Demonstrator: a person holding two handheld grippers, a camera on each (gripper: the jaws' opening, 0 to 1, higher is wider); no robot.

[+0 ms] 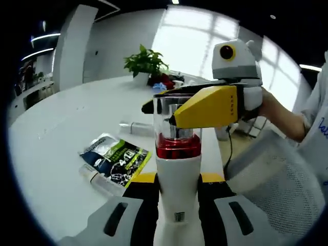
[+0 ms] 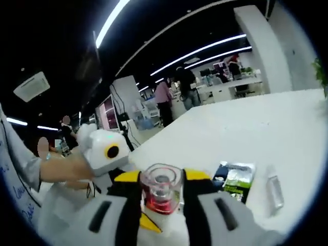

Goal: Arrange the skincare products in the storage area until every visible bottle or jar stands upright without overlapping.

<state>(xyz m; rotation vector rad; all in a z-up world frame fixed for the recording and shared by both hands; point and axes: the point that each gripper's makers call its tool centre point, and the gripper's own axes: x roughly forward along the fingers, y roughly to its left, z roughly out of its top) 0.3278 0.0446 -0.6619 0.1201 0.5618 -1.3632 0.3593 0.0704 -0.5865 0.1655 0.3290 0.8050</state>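
Both jaws of my left gripper [image 1: 177, 215] clamp the white body of a bottle [image 1: 177, 169], which stands upright, its long axis vertical, its clear cap and red collar on top. My right gripper [image 2: 161, 212] closes on the cap from the side. Beyond the bottle, on the white table [image 1: 66, 128], lie a printed sachet [image 1: 117, 159] and a clear tube [image 1: 134, 127], on their sides. A potted plant [image 1: 145, 61] stands at the far edge, bright windows behind.

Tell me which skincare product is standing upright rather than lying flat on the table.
The white bottle with a red band and clear cap; the sachet and the clear tube lie flat.
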